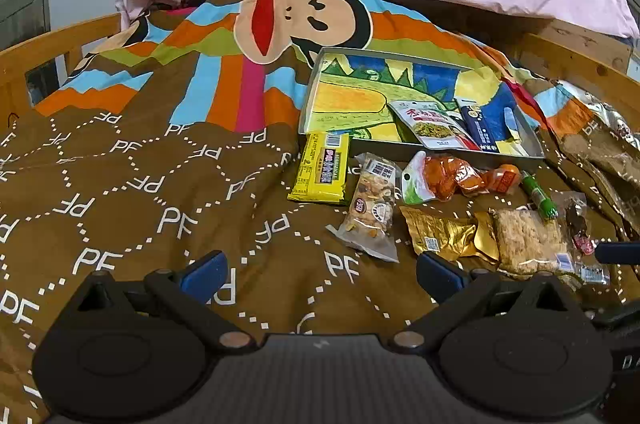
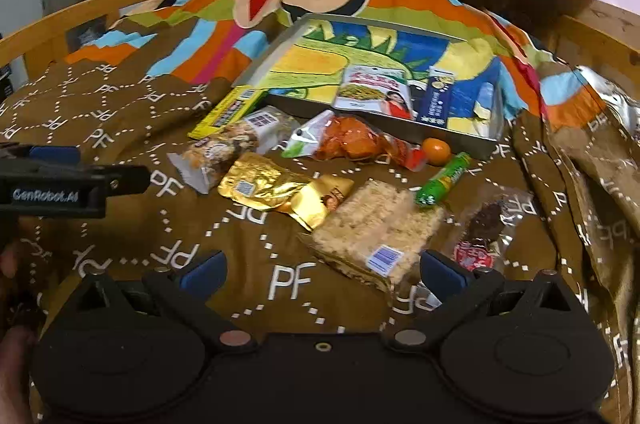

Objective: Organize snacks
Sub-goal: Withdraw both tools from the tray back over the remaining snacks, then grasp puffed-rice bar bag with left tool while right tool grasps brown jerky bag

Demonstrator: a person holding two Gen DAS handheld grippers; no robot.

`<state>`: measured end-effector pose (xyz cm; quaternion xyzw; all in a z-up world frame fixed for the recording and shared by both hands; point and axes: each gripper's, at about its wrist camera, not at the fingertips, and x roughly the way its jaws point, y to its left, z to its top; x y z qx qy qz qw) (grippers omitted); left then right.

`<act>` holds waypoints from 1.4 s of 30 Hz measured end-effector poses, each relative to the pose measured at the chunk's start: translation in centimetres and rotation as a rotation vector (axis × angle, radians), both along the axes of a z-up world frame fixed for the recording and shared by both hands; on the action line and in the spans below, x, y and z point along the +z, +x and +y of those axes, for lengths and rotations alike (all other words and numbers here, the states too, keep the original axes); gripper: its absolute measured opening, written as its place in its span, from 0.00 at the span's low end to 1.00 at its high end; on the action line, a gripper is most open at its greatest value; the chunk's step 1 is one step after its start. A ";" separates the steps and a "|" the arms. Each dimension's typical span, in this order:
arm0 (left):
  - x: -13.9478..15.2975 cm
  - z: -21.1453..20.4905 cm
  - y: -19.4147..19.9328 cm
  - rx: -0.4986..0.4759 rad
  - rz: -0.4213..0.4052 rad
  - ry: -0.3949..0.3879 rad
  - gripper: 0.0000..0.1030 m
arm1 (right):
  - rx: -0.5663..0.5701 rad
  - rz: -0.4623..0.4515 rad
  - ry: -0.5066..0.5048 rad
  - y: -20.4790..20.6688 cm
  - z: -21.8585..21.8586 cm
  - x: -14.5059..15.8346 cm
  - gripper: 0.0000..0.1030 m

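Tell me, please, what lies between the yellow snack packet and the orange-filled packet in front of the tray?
A clear packet of mixed nuts lies between the yellow packet and the orange-filled packet, in front of the tray. The left wrist view shows this best.

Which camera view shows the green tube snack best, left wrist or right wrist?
The right wrist view: the green tube snack lies near the middle, large and unobstructed. In the left wrist view, the same tube appears smaller and farther toward the right side.
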<state>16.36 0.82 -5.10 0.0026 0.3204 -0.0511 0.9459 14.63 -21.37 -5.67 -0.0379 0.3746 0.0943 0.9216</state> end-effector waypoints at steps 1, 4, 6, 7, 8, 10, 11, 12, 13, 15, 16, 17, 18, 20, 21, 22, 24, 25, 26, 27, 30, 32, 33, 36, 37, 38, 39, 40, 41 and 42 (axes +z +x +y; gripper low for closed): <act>0.0 0.0 0.0 -0.003 0.000 0.002 1.00 | -0.006 0.002 0.000 0.0 -0.1 0.0 0.99; -0.1 -0.1 0.1 -0.011 0.003 0.003 1.00 | -0.029 0.004 0.004 0.2 -0.6 0.0 0.99; -0.1 -0.1 0.2 -0.017 0.005 -0.003 1.00 | -0.059 0.002 0.009 0.4 -1.2 0.2 0.99; -0.1 -0.1 0.2 -0.022 0.005 -0.005 1.00 | -0.070 0.001 0.012 0.5 -1.5 0.3 0.99; -0.1 -0.2 0.3 -0.028 0.006 -0.008 1.00 | -0.082 0.001 0.019 0.6 -1.9 0.4 0.99; -0.1 -0.4 0.4 -0.047 0.007 -0.012 1.00 | -0.104 0.000 0.038 0.9 -2.9 0.6 0.99; 0.0 -0.6 0.4 -0.059 0.006 -0.013 1.00 | -0.112 -0.001 0.042 1.0 -3.2 0.7 0.99; -0.1 -0.8 0.5 -0.074 0.004 -0.011 1.00 | -0.123 -0.003 0.043 1.1 -3.6 0.8 0.99; -0.1 -1.0 0.6 -0.092 0.001 -0.005 1.00 | -0.133 -0.004 0.042 1.2 -4.0 0.9 0.99; -0.1 -1.6 0.7 -0.124 -0.002 0.008 1.00 | -0.151 -0.002 0.039 1.5 -4.8 1.0 0.99; -0.1 -1.9 0.8 -0.143 -0.004 0.012 1.00 | -0.160 -0.002 0.041 1.6 -5.2 1.1 0.99; -0.1 -2.2 0.9 -0.160 -0.006 0.013 1.00 | -0.165 -0.001 0.042 1.6 -5.5 1.1 0.99; -0.1 -2.6 1.0 -0.180 -0.008 0.013 1.00 | -0.166 0.002 0.041 1.8 -5.9 1.2 0.99; -0.3 -3.4 1.3 -0.218 -0.006 0.015 1.00 | -0.163 0.007 0.030 2.1 -6.2 1.1 0.99; -0.4 -3.9 1.4 -0.237 -0.002 0.015 1.00 | -0.158 0.012 0.023 2.3 -6.4 1.1 0.99; -0.5 -4.4 1.6 -0.253 0.002 0.012 1.00 | -0.146 0.017 0.019 2.6 -6.5 1.0 0.99; -0.6 -5.4 1.8 -0.295 0.007 0.004 1.00 | -0.124 0.023 0.018 3.0 -7.0 1.0 0.99; -0.7 -5.9 1.9 -0.320 0.008 0.001 1.00 | -0.120 0.025 0.018 3.3 -7.2 0.9 0.99; -0.7 -6.4 2.1 -0.348 0.009 -0.002 1.00 | -0.112 0.029 0.018 3.6 -7.4 0.9 0.99; -0.7 -7.0 2.1 -0.376 0.009 -0.005 1.00 | -0.096 0.035 0.017 4.0 -7.7 0.8 0.99; -0.8 -8.5 2.2 -0.453 0.013 -0.015 1.00 | -0.072 0.040 -0.006 5.2 -8.9 0.6 0.99; -1.0 -9.4 2.3 -0.498 0.030 -0.035 1.00 | -0.064 0.048 -0.008 6.0 -10.0 0.4 0.96; -1.1 -9.8 2.3 -0.520 0.040 -0.048 1.00 | -0.062 0.056 0.006 6.4 -10.6 0.3 0.95; -1.5 -11.0 2.6 -0.581 0.066 -0.070 1.00 | -0.055 0.095 0.077 7.6 -12.2 -0.3 0.89; -1.6 -11.4 2.8 -0.599 0.076 -0.074 1.00 | -0.051 0.108 0.094 7.9 -12.5 -0.5 0.87; -1.8 -11.7 3.0 -0.611 0.085 -0.077 1.00 | -0.047 0.119 0.106 8.1 -12.6 -0.7 0.85; -1.9 -12.1 3.2 -0.623 0.094 -0.080 1.00 | -0.044 0.126 0.110 8.3 -12.7 -0.8 0.83; -2.0 -12.4 3.4 -0.632 0.104 -0.084 0.99 | -0.042 0.131 0.107 8.5 -12.6 -1.0 0.82; -2.1 -12.6 3.6 -0.639 0.111 -0.090 0.99 | -0.039 0.136 0.104 8.6 -12.5 -1.1 0.80; -2.2 -12.8 3.9 -0.645 0.122 -0.099 0.99 | -0.035 0.141 0.102 8.7 -12.4 -1.2 0.79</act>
